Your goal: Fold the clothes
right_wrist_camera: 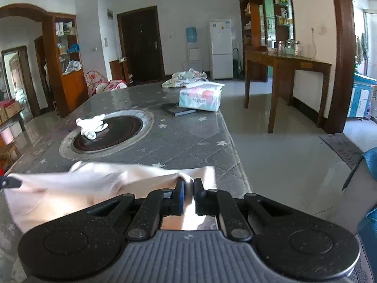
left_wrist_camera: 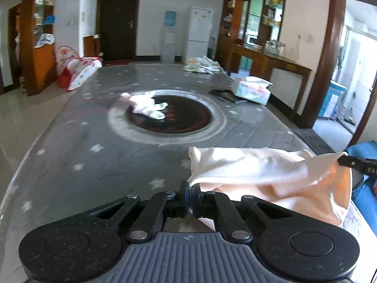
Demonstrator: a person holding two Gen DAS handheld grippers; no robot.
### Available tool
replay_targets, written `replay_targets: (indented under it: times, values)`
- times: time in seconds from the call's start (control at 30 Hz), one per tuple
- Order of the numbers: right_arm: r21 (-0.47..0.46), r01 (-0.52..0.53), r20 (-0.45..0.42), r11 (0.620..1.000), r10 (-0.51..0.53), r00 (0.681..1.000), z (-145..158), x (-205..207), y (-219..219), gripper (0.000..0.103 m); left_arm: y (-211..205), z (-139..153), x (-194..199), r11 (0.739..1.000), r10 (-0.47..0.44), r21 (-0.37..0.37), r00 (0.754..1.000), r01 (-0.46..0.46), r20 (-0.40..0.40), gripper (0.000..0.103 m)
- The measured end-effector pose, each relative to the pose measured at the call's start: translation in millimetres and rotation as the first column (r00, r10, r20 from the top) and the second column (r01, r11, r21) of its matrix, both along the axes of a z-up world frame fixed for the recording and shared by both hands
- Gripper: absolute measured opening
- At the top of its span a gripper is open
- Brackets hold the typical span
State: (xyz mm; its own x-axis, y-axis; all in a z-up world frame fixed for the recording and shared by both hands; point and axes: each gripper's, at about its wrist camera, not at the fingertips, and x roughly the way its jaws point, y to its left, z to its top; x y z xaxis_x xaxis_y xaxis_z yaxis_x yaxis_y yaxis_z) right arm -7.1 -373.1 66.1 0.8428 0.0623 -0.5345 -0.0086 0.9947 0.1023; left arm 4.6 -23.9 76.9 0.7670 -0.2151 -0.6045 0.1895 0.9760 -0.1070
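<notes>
Left wrist view: we are pinching the pale cloth (left_wrist_camera: 254,172) with the left gripper (left_wrist_camera: 189,189), jaws clamped tight on its edge. Our right gripper (right_wrist_camera: 187,186) is gripping another edge, holding the cloth stretched over the table's (right_wrist_camera: 188,139) near end.
</notes>
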Motion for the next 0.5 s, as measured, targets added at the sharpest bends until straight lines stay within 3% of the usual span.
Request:
replay_targets:
  times: [0.3,0.5]
  values:
    - [0.02,0.029,-0.025,0.999,-0.029,0.999,3.7,-48.7,-11.3,0.007,62.9,2.1,-71.3,0.996,0.086,-0.016,0.996,-0.086,-0.01,0.003]
    - [-0.024,-0.004,-0.104,1.0,0.001,0.995,-5.8,-67.7,-13.1,0.007,95.0,-12.0,-95.9,0.997,0.079,-0.018,0.991,-0.081,-0.108,0.007]
